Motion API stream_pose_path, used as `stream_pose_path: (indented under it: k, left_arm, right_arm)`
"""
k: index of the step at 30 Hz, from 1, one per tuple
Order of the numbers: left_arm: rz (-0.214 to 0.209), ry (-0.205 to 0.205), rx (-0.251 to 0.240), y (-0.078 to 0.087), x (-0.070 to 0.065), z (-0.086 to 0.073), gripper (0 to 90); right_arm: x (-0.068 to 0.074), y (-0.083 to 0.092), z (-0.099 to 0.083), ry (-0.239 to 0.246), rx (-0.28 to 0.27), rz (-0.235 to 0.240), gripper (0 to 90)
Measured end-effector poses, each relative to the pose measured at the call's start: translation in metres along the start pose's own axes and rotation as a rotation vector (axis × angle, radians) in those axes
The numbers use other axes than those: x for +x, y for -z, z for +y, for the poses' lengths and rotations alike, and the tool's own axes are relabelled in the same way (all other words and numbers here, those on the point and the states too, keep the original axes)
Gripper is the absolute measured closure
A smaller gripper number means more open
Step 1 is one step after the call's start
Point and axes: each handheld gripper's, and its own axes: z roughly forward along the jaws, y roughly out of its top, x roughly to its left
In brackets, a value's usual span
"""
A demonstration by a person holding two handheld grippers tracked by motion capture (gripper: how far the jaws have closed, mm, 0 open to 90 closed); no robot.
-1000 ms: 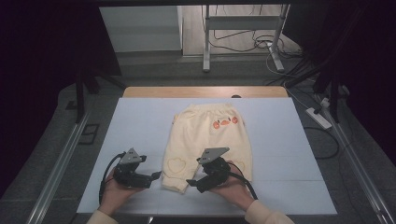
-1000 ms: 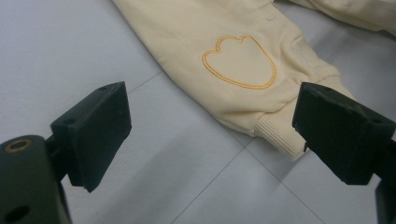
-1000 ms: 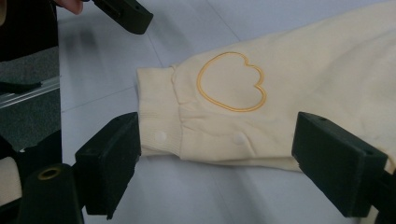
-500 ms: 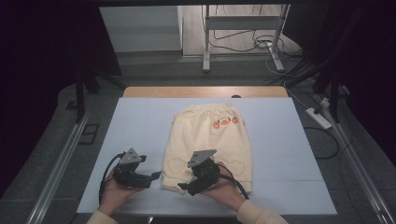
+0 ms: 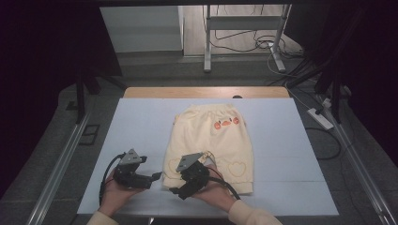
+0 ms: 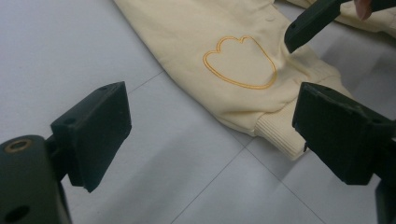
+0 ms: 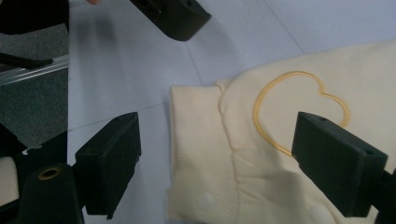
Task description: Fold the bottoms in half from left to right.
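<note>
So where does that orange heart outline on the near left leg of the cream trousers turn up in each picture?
High view: heart outline, low centre, beside the right gripper.
Left gripper view: upper centre.
Right gripper view: right of centre.
Shared landmark: the ribbed leg cuff next to it.

A pale blue table (image 5: 141,122) stands on grey floor (image 5: 155,70), cables (image 5: 248,42) trailing behind, surroundings dark.

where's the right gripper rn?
High view: the right gripper is at the near edge of the white mat, open over the left leg cuff of the cream pants, just right of the left gripper.
</note>
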Motion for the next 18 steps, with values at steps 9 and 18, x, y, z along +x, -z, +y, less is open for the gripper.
stream_pose_path:
  k: [9, 18]
  left_arm:
    - [0.0, 0.007, -0.006, 0.001, 0.001, -0.001, 11.2]
    - [0.0, 0.008, -0.004, 0.001, 0.002, -0.001, 11.2]
  right_arm:
    - [0.008, -0.017, 0.007, 0.038, 0.018, 0.025, 18.7]
    - [0.011, -0.032, 0.007, 0.083, 0.065, 0.005, 22.6]
